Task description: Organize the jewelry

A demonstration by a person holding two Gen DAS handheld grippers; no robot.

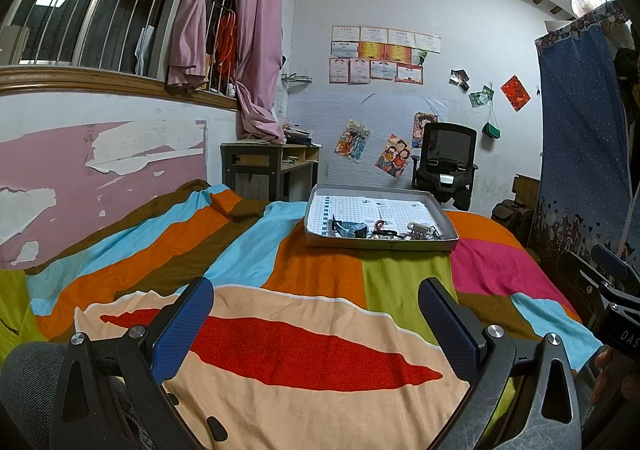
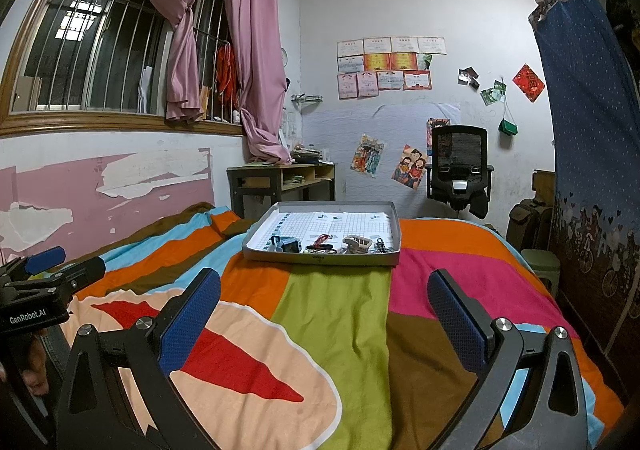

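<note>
Both the left gripper [image 1: 316, 314] and right gripper [image 2: 324, 308] are held wide, empty; a tray [image 2: 320, 259] of what seems jewelry [image 2: 356, 244] is seen at twelve o'clock.

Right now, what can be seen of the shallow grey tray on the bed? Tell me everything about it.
The grey tray is a shallow rectangular box with low upright walls, cardboard by the look of it. It lies flat on the striped bedspread, toward the far end of the bed. A white sheet with a blue grid and small printed labels lines its floor. Small pieces are bunched along its near wall: a blue-grey watch, a red-and-dark tangle, a beige clip-like piece and dark metal bits. Neither gripper touches it.
</note>
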